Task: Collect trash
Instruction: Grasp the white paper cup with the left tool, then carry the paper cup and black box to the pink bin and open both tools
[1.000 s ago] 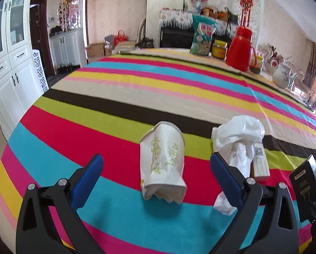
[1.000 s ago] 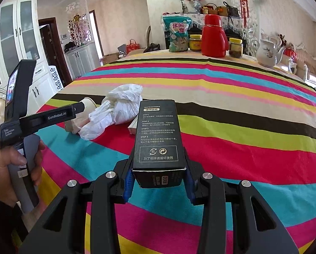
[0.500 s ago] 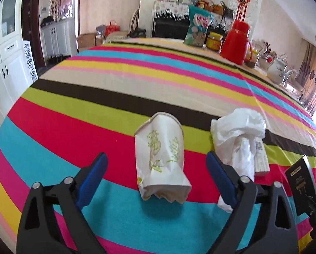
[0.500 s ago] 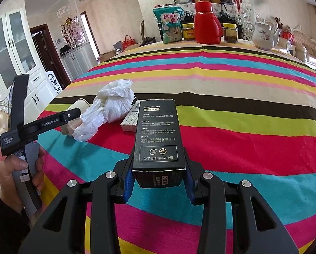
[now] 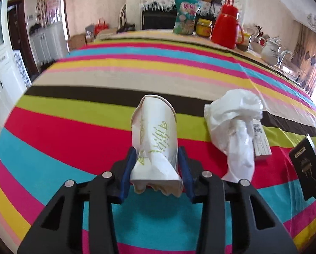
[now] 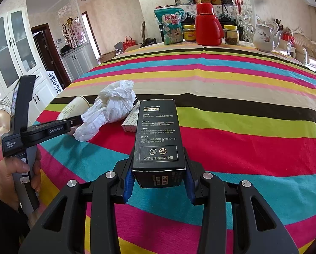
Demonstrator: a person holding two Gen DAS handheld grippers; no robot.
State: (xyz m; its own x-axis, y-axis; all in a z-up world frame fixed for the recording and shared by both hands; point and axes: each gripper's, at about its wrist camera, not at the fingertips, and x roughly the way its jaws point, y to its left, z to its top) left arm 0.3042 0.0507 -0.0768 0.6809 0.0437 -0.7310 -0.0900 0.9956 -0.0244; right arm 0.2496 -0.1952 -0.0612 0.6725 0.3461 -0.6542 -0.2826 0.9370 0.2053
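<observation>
Cup point(image 5: 155, 139) of crumpled paper, lying on its side between the blue pads of the left tongs point(image 5: 156, 169), long axis running straight away along the fingers, open mouth at the far end, crushed base nearest the hinge. Closing on it right now, pads already pressing into the creased sides. Sitting just to the right of those tongs: white plastic bag point(image 5: 234, 131), with a small white box point(image 5: 261, 141) tucked against its far side. Lying beyond all of it, striped tablecloth point(image 5: 94, 139).

Holding firm in the right tongs point(image 6: 159, 177): black carton point(image 6: 158, 135), long axis also pointing forward.

Showing only from the right wrist: hand point(image 6: 11, 177) gripping the left handle, cup half hidden behind bag. Showing only from the left wrist: pad contact on the cup.
</observation>
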